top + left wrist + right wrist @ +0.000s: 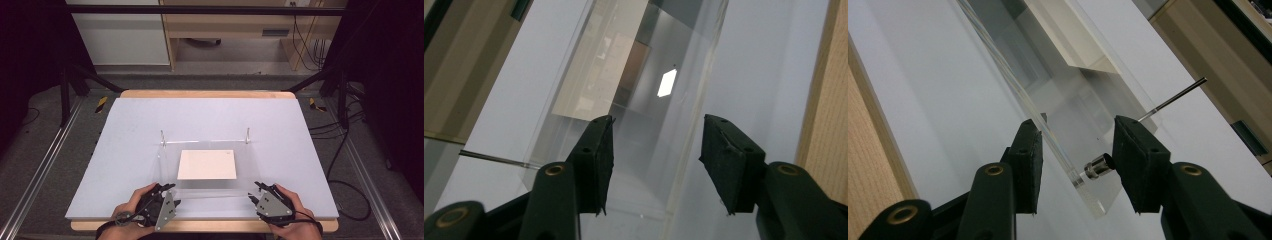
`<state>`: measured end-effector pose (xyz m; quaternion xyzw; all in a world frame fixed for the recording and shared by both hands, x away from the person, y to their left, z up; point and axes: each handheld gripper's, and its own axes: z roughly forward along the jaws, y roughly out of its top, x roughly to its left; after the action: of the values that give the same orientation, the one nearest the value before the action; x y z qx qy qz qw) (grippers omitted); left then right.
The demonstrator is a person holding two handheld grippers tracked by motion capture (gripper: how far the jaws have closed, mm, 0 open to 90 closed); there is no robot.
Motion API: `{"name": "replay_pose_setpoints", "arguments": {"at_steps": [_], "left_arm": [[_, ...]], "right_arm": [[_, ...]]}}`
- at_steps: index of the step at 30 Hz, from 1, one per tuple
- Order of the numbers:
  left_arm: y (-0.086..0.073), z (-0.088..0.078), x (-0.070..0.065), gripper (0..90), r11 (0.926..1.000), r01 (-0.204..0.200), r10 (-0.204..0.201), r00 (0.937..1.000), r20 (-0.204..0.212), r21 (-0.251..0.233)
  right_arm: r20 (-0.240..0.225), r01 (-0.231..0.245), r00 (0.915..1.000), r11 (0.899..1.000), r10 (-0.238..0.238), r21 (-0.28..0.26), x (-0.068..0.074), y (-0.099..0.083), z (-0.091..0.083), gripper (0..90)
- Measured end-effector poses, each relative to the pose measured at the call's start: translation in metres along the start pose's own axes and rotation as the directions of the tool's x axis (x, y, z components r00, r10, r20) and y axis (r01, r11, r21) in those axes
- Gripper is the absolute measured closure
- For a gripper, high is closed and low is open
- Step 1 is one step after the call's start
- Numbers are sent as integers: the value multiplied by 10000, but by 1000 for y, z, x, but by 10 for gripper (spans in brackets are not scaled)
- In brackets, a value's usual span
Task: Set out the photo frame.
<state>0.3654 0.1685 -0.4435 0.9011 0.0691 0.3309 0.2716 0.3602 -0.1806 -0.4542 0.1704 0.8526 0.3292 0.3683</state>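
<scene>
At the bottom edge of the high view, the person's two hands came in over the table's wooden front lip, each holding a black gripper. The left gripper (167, 189) sat at lower left of centre, the right gripper (256, 192) at lower right of centre, both pointing at the near corners of a clear acrylic box (169, 150) standing on the pale blue tabletop (125, 130).

In the left gripper view, the jaws stood apart, with the near edge of the box's transparent wall (694, 115) rising between them. A gap showed between each pad and the acrylic, so nothing was clamped there. The wooden table edge (824, 100) ran down the right side of that frame.

In the right gripper view, the jaws also stood apart, straddling the near corner of the clear wall (1058, 145). A small metal stud (1096, 167) fixed through the wall lay just beside the right pad; whether the pad touched it could not be told, and the left pad stood clear of the wall.

Farther in, a white square sheet (207, 164) lay flat inside the box, at the centre of the high view. Beyond it, two slim posts (162, 136) stood at the far corners of the box, joined by a thin rod. At the top of the frame, past the table's far wooden edge, stood light wooden furniture (225, 25) with cables hanging at the upper right.
</scene>
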Motion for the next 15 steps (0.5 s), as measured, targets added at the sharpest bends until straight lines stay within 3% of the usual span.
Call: {"name": "replay_pose_setpoints", "arguments": {"at_steps": [15], "left_arm": [[-1, 2, 3, 558, 9996, 261, -263, 9994, -224, -89]], "right_arm": [[0, -35, 10000, 10000, 35, -56, -1, 0, 0, 561]]}}
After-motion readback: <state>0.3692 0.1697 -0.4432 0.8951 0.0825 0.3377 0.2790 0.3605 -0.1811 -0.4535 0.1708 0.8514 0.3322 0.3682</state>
